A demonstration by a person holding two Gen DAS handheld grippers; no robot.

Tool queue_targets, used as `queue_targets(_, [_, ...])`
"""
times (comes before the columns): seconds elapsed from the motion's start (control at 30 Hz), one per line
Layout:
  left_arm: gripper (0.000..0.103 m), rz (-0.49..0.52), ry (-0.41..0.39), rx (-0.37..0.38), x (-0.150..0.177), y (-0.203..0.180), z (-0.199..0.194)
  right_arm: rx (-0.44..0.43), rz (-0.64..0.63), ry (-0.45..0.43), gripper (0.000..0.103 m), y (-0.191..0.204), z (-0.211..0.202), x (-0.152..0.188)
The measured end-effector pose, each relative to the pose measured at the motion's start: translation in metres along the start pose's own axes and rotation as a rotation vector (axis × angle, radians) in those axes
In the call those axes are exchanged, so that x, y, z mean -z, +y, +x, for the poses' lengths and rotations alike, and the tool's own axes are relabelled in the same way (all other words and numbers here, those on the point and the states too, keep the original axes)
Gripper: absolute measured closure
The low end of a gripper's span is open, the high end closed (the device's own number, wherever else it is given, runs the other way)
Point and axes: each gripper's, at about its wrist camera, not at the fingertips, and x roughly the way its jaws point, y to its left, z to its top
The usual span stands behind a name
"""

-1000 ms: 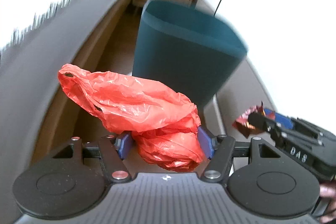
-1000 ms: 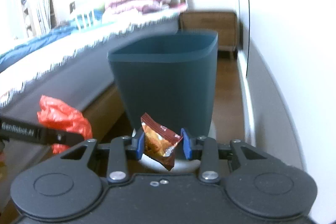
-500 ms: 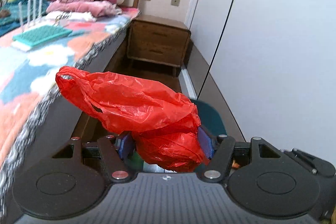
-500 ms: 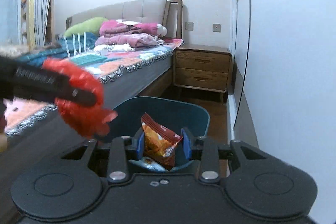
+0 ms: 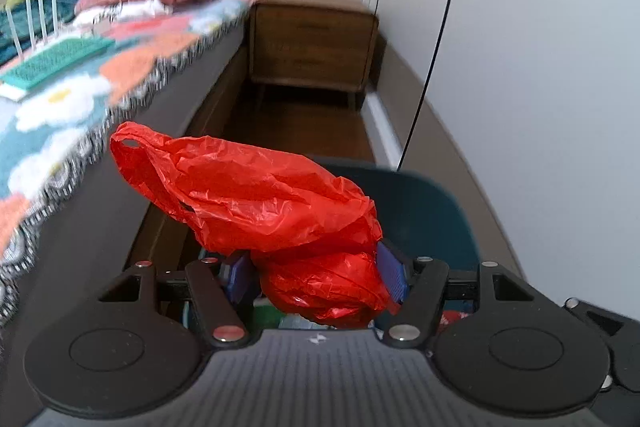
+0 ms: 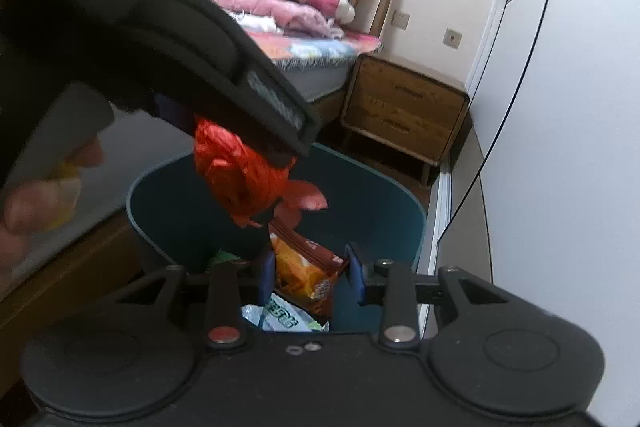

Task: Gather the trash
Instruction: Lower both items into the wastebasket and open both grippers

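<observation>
Bedroom floor, teal bin (image 6: 384,203), crumpled red bag (image 5: 280,211), orange snack wrapper (image 6: 308,271)

both wrist views above bin (image 5: 432,211)

My left gripper (image 5: 316,277) holds the plastic bag (image 5: 256,195) over the bin (image 6: 376,195); my right gripper (image 6: 311,277) holds the snack packet (image 6: 306,269) beside it, nightstand (image 6: 404,115) behind.

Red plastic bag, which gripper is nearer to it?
Left. The left gripper clamps the red plastic bag over the bin; the right gripper sits apart from it, holding a snack packet.
</observation>
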Motion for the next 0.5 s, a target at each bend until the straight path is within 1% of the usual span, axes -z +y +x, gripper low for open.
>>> queue_targets(0.1, [0.039,-0.004,0.042,-0.03,0.009,0.001,0.014,0.006,-0.004,0.026,0.069,0.003,0.01,0.0])
queue_targets(0.17, [0.039,-0.008,0.061,-0.032,0.011,0.002,0.021,0.004,0.01,0.045,0.068,0.004,0.014,0.0])
queue_targets(0.27, [0.039,0.025,0.082,-0.047,0.015,-0.003,0.029,0.013,0.009,0.069,0.068,0.008,0.023,0.003])
queue_targets(0.33, [0.038,0.044,0.087,-0.058,0.017,-0.006,0.032,0.016,0.018,0.068,0.068,0.008,0.027,0.002])
queue_targets(0.43, [0.038,0.056,0.097,-0.053,0.021,-0.008,0.036,0.002,0.041,0.07,0.066,0.006,0.029,0.001])
queue_targets(0.5, [0.037,0.065,0.107,-0.052,0.023,-0.008,0.039,0.011,0.035,0.066,0.064,0.004,0.027,0.001])
